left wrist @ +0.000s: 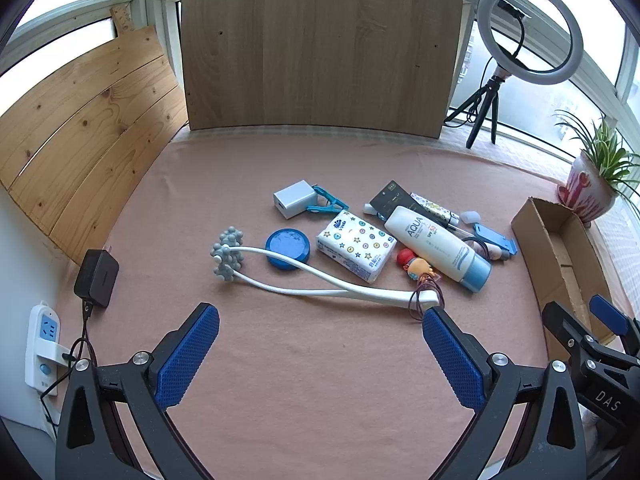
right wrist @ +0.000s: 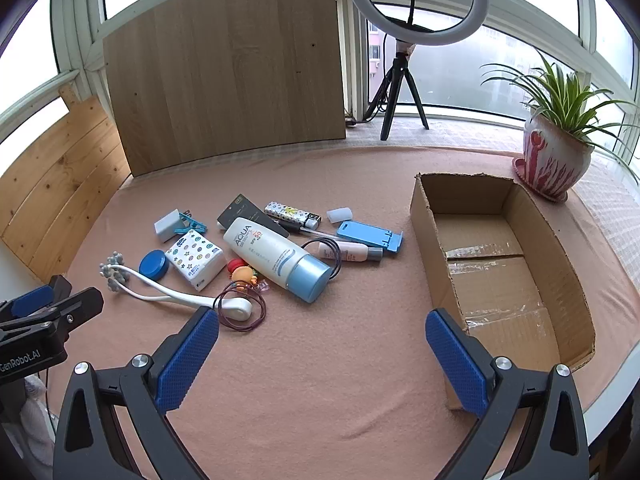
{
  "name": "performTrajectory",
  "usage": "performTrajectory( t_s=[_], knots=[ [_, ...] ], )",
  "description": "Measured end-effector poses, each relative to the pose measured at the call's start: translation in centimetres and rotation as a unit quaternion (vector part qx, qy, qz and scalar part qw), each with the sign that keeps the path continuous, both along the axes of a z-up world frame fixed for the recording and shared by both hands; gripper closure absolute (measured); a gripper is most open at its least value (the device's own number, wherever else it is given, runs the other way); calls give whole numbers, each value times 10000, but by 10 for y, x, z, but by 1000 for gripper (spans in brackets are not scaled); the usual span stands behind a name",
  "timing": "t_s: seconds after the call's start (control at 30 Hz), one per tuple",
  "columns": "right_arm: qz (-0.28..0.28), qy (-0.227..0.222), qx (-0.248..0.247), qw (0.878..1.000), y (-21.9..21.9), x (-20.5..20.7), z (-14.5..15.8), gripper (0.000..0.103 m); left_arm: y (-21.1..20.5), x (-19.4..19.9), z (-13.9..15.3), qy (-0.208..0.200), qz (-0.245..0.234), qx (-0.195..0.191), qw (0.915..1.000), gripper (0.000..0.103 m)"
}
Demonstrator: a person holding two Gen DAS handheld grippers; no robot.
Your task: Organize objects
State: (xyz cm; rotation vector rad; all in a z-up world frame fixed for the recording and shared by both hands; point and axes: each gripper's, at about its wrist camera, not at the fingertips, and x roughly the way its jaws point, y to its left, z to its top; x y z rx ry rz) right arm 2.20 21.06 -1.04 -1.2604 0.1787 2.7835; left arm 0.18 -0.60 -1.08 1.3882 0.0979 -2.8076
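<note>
One cardboard box [right wrist: 500, 264] lies open on the pink-covered desk [right wrist: 320, 360], at the right; it is empty apart from tape on its floor. Left of it sits one loose pile: one white massager [right wrist: 168, 294] with grey knobbed heads, one sunscreen tube [right wrist: 276, 258] with a blue cap, one tissue pack [right wrist: 194, 258], one blue phone stand [right wrist: 368, 236], one black card [right wrist: 244, 210], one small pink tube [right wrist: 348, 251], one patterned lighter [right wrist: 292, 214], one white charger [right wrist: 168, 224], one blue round tin [right wrist: 153, 265], one blue clip [right wrist: 192, 225], one toy figure [right wrist: 242, 274], two hair ties [right wrist: 240, 308], one translucent cap [right wrist: 339, 214]. The right gripper [right wrist: 322, 344] hangs spread wide and empty, the pile just beyond its left finger, the box against its right. The left gripper [left wrist: 320, 344] is likewise spread and empty, the massager's handle just ahead of its right finger.
</note>
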Motion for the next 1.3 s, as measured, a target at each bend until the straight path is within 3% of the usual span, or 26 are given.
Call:
performTrajectory(
  t_s=[1.3],
  knots=[
    [137, -254, -120, 9995, -3, -3, -13, 1, -3, -6, -7, -60, 58, 61, 9999, 0]
  ],
)
